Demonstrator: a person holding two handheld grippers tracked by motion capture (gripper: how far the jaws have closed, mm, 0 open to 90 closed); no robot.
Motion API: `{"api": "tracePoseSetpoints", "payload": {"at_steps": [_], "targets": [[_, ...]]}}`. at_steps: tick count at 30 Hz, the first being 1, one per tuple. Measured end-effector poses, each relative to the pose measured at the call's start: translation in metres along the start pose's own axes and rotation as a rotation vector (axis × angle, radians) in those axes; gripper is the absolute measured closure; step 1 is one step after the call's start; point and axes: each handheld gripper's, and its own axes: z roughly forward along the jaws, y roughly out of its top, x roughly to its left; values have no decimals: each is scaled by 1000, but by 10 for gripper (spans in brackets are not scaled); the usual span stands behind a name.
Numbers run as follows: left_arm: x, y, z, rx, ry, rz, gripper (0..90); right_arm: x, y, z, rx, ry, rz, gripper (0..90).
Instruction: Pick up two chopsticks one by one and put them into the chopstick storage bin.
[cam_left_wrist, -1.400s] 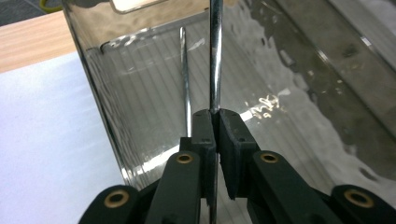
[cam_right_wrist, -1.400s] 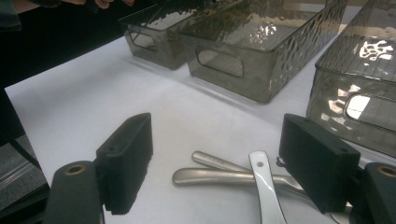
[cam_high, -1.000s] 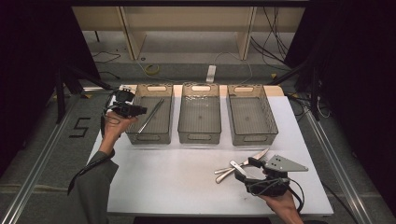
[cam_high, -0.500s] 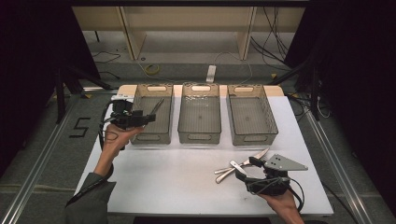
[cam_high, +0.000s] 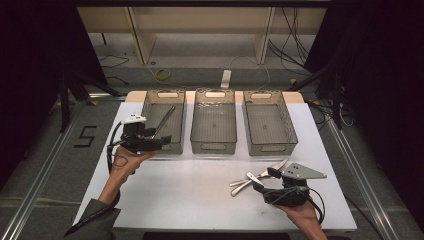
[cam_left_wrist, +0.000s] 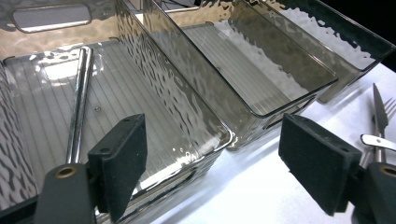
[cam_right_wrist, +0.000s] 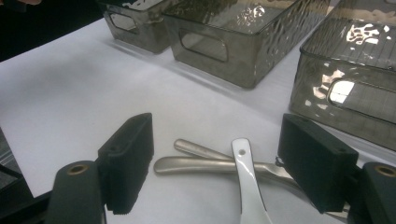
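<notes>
A metal utensil (cam_high: 165, 120) lies slantwise in the left bin (cam_high: 146, 107); in the left gripper view its long shaft (cam_left_wrist: 79, 98) rests on the bin's ribbed floor. My left gripper (cam_high: 159, 143) hovers at that bin's front left corner. Its jaws have just been opening, and my left gripper (cam_left_wrist: 210, 140) stands open with nothing between the pads. Near the table's front right, my right gripper (cam_high: 265, 178) is open around the handles of a small cutlery pile (cam_high: 252, 178). In the right gripper view my right gripper (cam_right_wrist: 219, 140) has those handles (cam_right_wrist: 210, 164) between its pads, untouched.
Three smoky clear bins stand in a row at the back of the white table (cam_high: 190, 195). The middle bin (cam_high: 214, 147) and the right bin (cam_high: 272, 148) hold nothing. A power strip (cam_high: 226, 78) and cables lie on the floor beyond.
My left gripper has moved from the left bin's far left side back to its front corner, and its jaws have spread apart. The right gripper and the cutlery pile have stayed put.
</notes>
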Motion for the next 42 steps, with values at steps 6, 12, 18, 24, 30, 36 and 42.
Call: {"api": "tracePoseSetpoints", "payload": {"at_steps": [6, 12, 18, 24, 30, 36, 42], "targets": [[-9, -10, -4, -42, -21, 13, 220, -3, 1, 4, 37, -9, -17, 277], [-19, -22, -6, -45, -49, 32, 214, -10, 1, 11, 102, -36, -45, 277], [-29, -24, -8, -52, -69, 49, 204, -21, -1, 17, 159, -48, -35, 278], [-35, -29, -15, -77, -83, 53, 194, -25, 0, 23, 195, -38, -35, 292], [-41, -41, -21, -71, -92, 79, 192, -28, 1, 27, 228, -25, -36, 304], [-47, -46, -26, -65, -125, 92, 180, -29, 1, 31, 256, -20, -35, 311], [-51, -48, -26, -47, -135, 121, 167, -28, 1, 35, 294, -17, -44, 321]]}}
